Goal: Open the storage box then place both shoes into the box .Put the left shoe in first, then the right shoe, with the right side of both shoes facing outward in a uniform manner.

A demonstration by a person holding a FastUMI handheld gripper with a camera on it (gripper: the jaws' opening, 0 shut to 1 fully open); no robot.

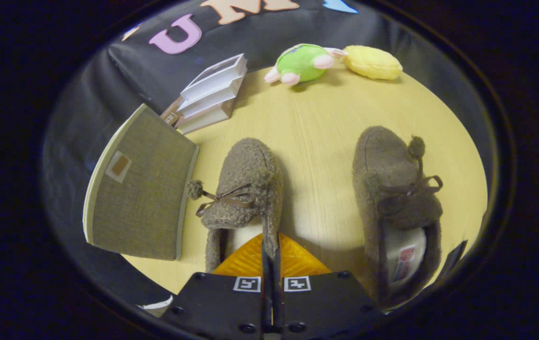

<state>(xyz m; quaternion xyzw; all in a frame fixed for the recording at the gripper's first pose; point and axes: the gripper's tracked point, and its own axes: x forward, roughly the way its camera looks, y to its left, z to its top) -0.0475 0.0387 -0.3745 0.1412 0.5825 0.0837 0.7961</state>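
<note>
Fleecy brown wool is what your gripper has between its fingers: they are pressed together on the right-hand wall of the left shoe, near the heel opening, so you are holding a thin, soft edge and not the body of the shoe. That is the first risk, since a pinch on floppy fabric may let the shoe sag, twist or slip out when you lift, and then its right side may not end up facing outward. The bow and pompom on its near side hang loose and could snag. Just left of that shoe stands the storage box, a grey fabric-covered one; from here you cannot tell whether its lid is open, so check before you carry anything over, or you will bump the shoe against a shut panel. The right shoe lies well apart on the counter, parallel to the left one; a wide swing could nudge it. Beyond, a stack of books sits just behind the box, and a green plush toy and a yellow plush lie at the far edge, out of your way.
</note>
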